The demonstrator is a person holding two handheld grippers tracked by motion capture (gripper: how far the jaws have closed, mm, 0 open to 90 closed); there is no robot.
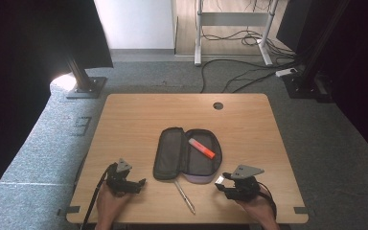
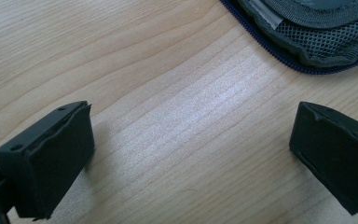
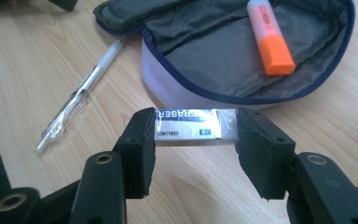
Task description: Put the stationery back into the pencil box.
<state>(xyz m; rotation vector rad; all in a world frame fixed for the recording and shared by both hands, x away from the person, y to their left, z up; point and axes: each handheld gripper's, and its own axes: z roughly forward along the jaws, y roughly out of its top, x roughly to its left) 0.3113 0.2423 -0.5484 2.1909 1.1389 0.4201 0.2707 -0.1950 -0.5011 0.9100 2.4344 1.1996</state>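
Right gripper (image 3: 193,135), low centre of its own view, was clamped end to end on a white eraser (image 3: 195,127), held just clear of the worktop (image 3: 23,79). Open pencil case (image 3: 242,60) lay directly beyond, upper frame, an orange highlighter (image 3: 270,39) inside; a clear pen (image 3: 81,93) lay left of it. Left gripper (image 2: 191,158) sat at rest with jaws wide apart, empty. Judged step: carrying the eraser to the case. Next: lift over the near rim, lower, release.

The left claw (image 2: 186,158) stands wide apart over bare wooden tabletop (image 2: 121,60), nothing between its jaws; a pencil case (image 2: 317,32) lies beyond.
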